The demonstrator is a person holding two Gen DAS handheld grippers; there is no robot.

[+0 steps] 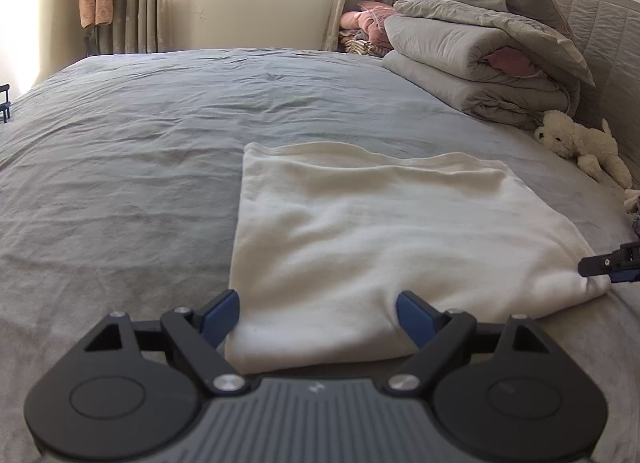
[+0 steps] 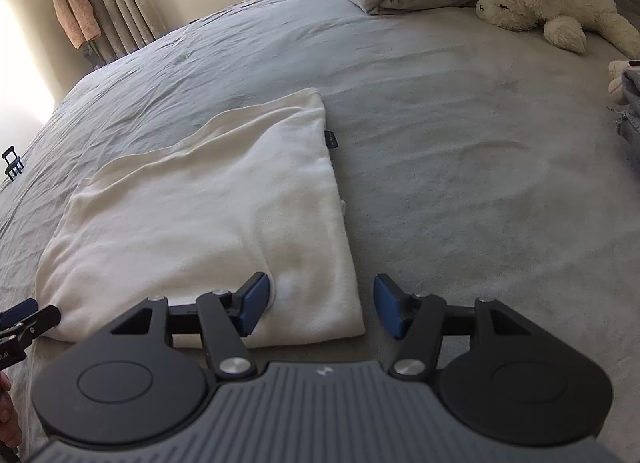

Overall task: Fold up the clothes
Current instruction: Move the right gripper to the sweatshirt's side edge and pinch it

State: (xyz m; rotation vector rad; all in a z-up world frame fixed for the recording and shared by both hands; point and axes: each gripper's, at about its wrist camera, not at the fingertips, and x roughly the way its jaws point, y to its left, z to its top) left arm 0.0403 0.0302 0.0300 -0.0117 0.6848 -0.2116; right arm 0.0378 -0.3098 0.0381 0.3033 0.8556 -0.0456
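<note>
While the folded white garment (image 1: 384,239) is lying flat on the grey bed (image 1: 140,151), I am holding my left hand-held gripper (image 1: 319,313) at its near left corner with the jaws spread wide. Its left blue pad (image 1: 222,317) is sitting just beside the garment's left edge, and the right pad (image 1: 414,317) is pressing into the cloth near the front hem. My right hand-held gripper (image 2: 318,305) is likewise gaping at the near right corner: one blue pad (image 2: 254,303) is resting on the white cloth, the other (image 2: 390,309) is standing on the bedsheet just beside the garment's right edge. Neither one is gripping anything. From the right wrist view, a small dark label (image 2: 330,140) is sticking out of the garment's right side. A stack of folded grey duvets (image 1: 480,59) is sitting at the head of the bed, and a cream plush dog (image 2: 552,7) is lying near it, well apart from the garment. At the far right edge something grey and frayed (image 2: 630,111) is showing, possibly another piece of clothing, though I cannot tell.
</note>
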